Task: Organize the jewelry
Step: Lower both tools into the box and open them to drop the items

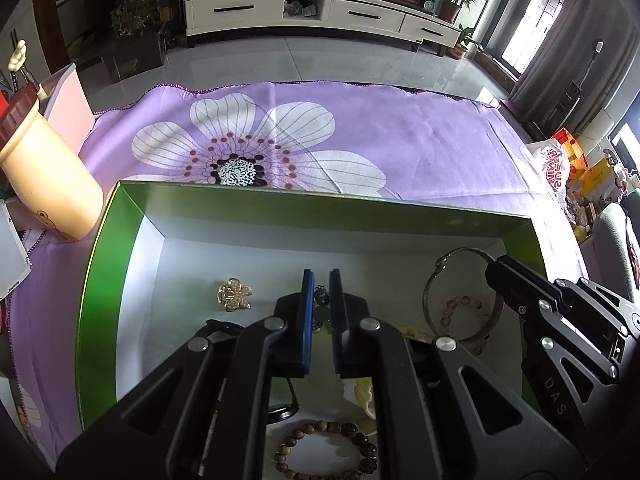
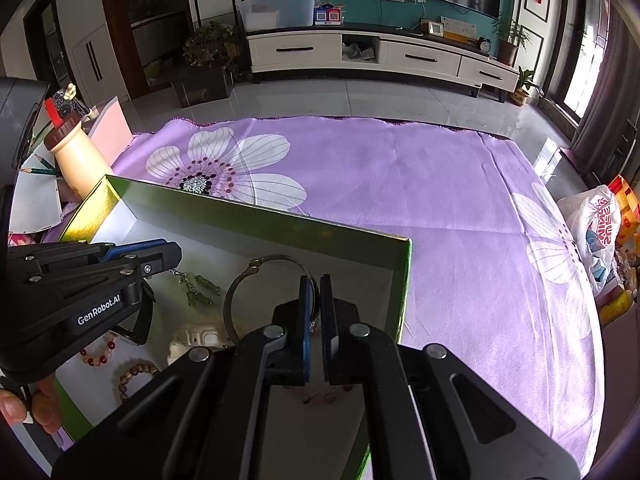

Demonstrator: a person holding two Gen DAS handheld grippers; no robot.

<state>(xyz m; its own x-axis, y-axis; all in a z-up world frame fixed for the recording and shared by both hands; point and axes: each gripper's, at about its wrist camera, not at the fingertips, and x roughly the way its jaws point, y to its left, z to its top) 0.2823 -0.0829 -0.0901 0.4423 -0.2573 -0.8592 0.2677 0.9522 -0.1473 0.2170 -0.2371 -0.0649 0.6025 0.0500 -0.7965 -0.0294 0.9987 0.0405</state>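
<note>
The left tongs [image 1: 320,280] pinch a green bead pendant [image 2: 198,290] at frame center; the right tongs [image 2: 315,284] clench the thin silver bangle [image 2: 272,260] inside the green box [image 1: 96,280]. The bangle looks light, stiff and slippery, best held on its rim.

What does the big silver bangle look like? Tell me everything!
The silver bangle is a thin, shiny metal hoop with a small knob where its ends meet. It sits inside the green box, tilted up off the white floor. The right gripper is closed on its rim. A pink bead bracelet lies inside its ring.
</note>
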